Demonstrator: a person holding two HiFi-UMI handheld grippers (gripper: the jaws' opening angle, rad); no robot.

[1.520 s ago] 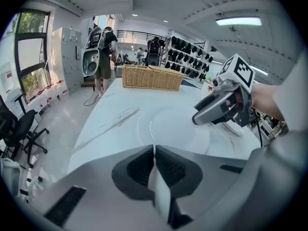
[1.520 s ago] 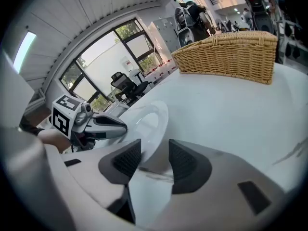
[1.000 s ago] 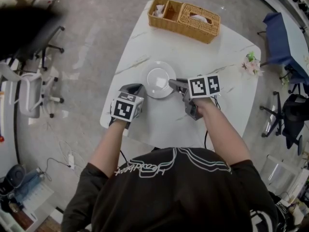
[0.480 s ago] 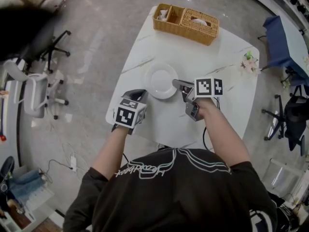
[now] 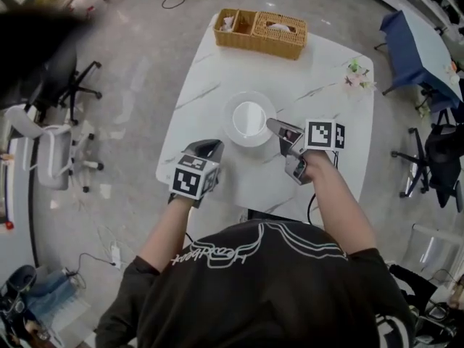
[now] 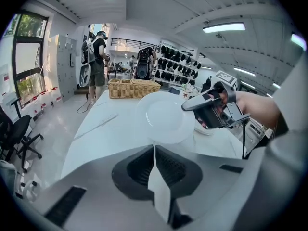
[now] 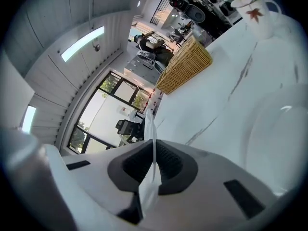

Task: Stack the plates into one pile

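Note:
A pile of white plates [image 5: 249, 119] lies in the middle of the white marble table [image 5: 319, 85]; the left gripper view shows the plates [image 6: 163, 117] just beyond its jaws. My left gripper [image 5: 212, 146] hovers a little to the near left of the pile, shut and holding nothing [image 6: 154, 150]. My right gripper [image 5: 272, 125] hangs by the pile's right rim, shut and also holding nothing [image 7: 153, 143]. In the right gripper view the pile [image 7: 279, 134] lies off to the right of the jaws, not between them.
A wicker basket [image 5: 261, 29] with compartments stands at the table's far edge. A small vase of flowers [image 5: 355, 75] sits at the far right. Office chairs [image 5: 51, 143] stand on the floor to the left, a blue-covered table [image 5: 417, 42] to the right.
Both grippers have risen and drawn back from the plates toward me. The right gripper's tip, which was over the plate's rim, has come off it.

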